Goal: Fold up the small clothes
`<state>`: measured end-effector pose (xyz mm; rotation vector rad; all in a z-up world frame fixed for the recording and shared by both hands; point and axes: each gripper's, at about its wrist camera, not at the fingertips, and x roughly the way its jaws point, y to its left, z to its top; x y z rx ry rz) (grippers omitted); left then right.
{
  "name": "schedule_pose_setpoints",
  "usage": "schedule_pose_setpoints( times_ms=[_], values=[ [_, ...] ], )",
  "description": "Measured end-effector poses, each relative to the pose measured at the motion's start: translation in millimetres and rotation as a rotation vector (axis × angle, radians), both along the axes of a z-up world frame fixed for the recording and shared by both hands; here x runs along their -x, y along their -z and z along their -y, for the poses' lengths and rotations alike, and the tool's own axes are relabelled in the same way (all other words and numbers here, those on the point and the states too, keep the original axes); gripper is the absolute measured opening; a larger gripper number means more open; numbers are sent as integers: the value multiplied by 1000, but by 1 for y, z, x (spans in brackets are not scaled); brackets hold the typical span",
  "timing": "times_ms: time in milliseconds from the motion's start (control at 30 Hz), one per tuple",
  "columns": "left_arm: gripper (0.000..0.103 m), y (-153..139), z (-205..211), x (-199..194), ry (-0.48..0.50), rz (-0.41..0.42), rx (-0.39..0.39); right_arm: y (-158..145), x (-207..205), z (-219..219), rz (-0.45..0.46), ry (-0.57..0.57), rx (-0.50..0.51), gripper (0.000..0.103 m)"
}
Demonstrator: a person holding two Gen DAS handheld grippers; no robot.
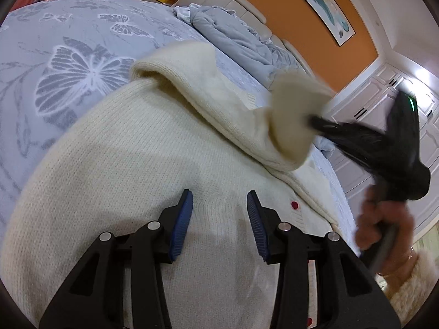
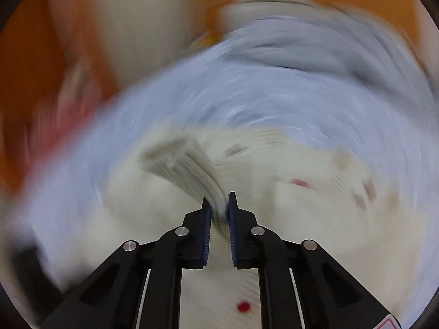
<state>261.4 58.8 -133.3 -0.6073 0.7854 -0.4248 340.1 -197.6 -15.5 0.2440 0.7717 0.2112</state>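
A cream knitted sweater with red buttons lies on the bed. My left gripper is open just above its body, holding nothing. In the left wrist view my right gripper is shut on the sweater's sleeve cuff and holds it lifted over the body, blurred by motion. In the right wrist view the right gripper is shut on the ribbed cuff, and the sweater is blurred below it with a red button.
The bed has a light blue bedspread with a butterfly print. A rumpled blue quilt lies by the beige headboard. White cabinets stand to the right. The bedspread is blurred in the right wrist view.
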Motion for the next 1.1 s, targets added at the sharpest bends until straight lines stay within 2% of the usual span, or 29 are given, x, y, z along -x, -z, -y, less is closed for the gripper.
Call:
schedule_pose_setpoints(
  times_ms=[33, 67, 100, 167, 267, 300, 333, 367, 400, 433, 500, 533, 567, 600, 633, 667, 700, 733, 800, 833, 867, 900, 933, 967, 1000, 1033, 1100],
  values=[
    [40, 1, 0, 1, 0, 0, 0, 4, 12, 39, -5, 112, -133, 10],
    [40, 2, 0, 2, 0, 0, 0, 16, 25, 75, -26, 216, -223, 12],
    [40, 2, 0, 2, 0, -1, -2, 32, 34, 101, -65, 295, -263, 12],
    [40, 0, 1, 3, -1, -4, -8, 60, 51, 132, -162, 399, -237, 14],
    [41, -3, 2, 1, -1, -16, -20, 77, 62, 146, -208, 408, -278, 26],
    [42, -5, 2, -1, -1, -24, -22, 78, 65, 147, -202, 406, -303, 36],
    [44, -7, 2, -3, -2, -37, -20, 76, 65, 149, -191, 403, -315, 51],
    [47, -10, 2, -6, -7, -59, -17, 74, 65, 148, -184, 404, -314, 58],
    [52, -16, -1, -12, -18, -92, 27, 72, 63, 149, -173, 407, -312, 66],
    [62, -21, -6, -16, -54, -109, 80, 71, 60, 151, -166, 415, -309, 69],
    [70, -33, -17, -28, -143, -105, 170, 76, 50, 154, -191, 426, -318, 69],
    [72, -36, -21, -39, -178, -113, 192, 79, 45, 151, -200, 432, -321, 60],
    [72, -38, -24, -51, -211, -137, 200, 80, 41, 151, -205, 444, -317, 47],
    [71, -37, -26, -68, -240, -177, 213, 79, 38, 152, -209, 450, -310, 11],
    [60, -34, -27, -86, -267, -223, 211, 78, 33, 152, -228, 440, -328, 12],
    [35, -33, -28, -98, -288, -250, 209, 70, 32, 152, -209, 438, -363, 12],
    [26, -35, -28, -106, -299, -261, 202, 51, 36, 153, -122, 419, -400, 11],
    [20, -40, -30, -113, -310, -255, 197, 26, 42, 154, -21, 388, -425, 11],
    [18, -56, -30, -116, -332, -166, 160, -12, 56, 155, 140, 339, -439, 10],
    [17, -58, -28, -115, -323, -130, 137, -21, 62, 157, 196, 328, -406, 10],
    [15, -55, -24, -115, -305, -117, 111, -17, 63, 160, 191, 338, -363, 10],
    [15, -45, -16, -113, -283, -134, 61, 2, 57, 163, 123, 359, -306, 10],
    [14, -32, -10, -111, -274, -156, 14, 45, 44, 173, -43, 394, -268, 10],
    [10, -22, -9, -111, -268, -172, -14, 76, 40, 179, -164, 417, -269, 9],
    [9, -12, -7, -106, -257, -163, -25, 97, 42, 183, -204, 418, -293, 7],
    [9, -10, -6, -99, -255, -117, -32, 96, 52, 185, -132, 417, -313, 10],
    [9, -10, -3, -92, -237, -74, -74, 88, 55, 183, -125, 423, -322, 11]
  ],
)
